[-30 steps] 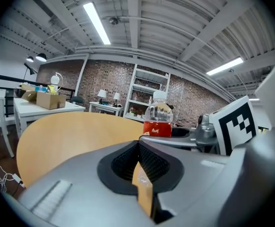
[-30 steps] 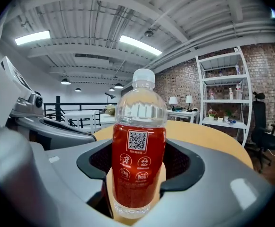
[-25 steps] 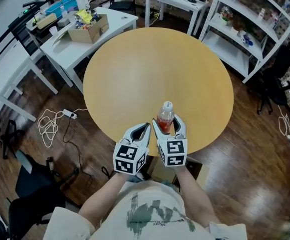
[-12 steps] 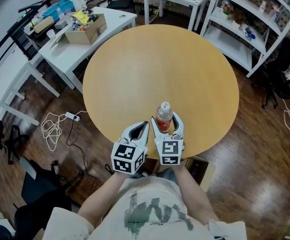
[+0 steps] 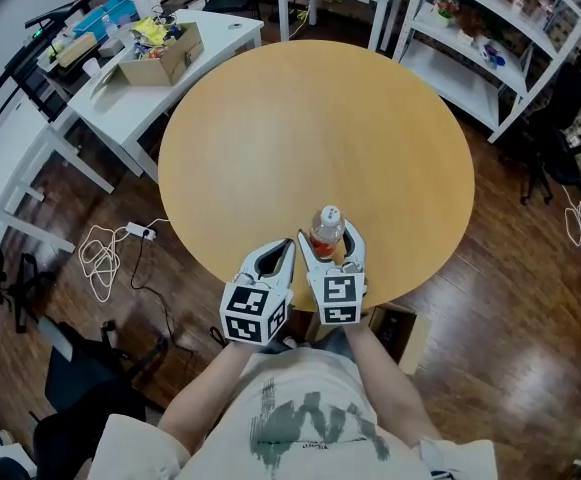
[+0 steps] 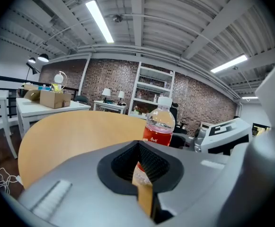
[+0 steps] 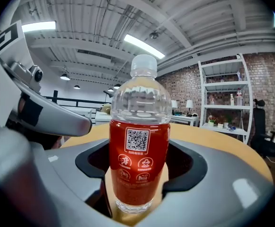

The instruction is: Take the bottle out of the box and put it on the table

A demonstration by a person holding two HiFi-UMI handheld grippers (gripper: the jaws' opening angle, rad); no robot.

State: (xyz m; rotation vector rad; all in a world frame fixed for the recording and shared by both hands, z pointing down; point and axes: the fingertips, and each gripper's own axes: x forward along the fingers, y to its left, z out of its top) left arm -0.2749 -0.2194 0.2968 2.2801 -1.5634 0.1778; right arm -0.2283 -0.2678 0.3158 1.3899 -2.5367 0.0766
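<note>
A clear bottle [image 5: 327, 228] with a white cap and red drink stands upright on the round wooden table [image 5: 310, 118], close to its near edge. My right gripper [image 5: 330, 238] is around its lower half. In the right gripper view the bottle [image 7: 139, 155] rests on the tabletop with a dark gap showing on each side. Those jaws have just been opening, with the bottle still between them. My left gripper [image 5: 285, 248] lies just left of it, shut and holding nothing. In the left gripper view the bottle [image 6: 159, 126] shows just beyond the closed tips.
An open cardboard box [image 5: 398, 334] sits on the floor under the table's near edge, by my right arm. A white desk [image 5: 200, 38] with another box [image 5: 155, 58] stands at the back left. White shelves [image 5: 510, 38] are at the back right. Cables [image 5: 105, 258] lie on the floor.
The right gripper and the bottle have sunk a little onto the table near its front edge, and its jaws stand slightly wider. The left gripper has stayed put.
</note>
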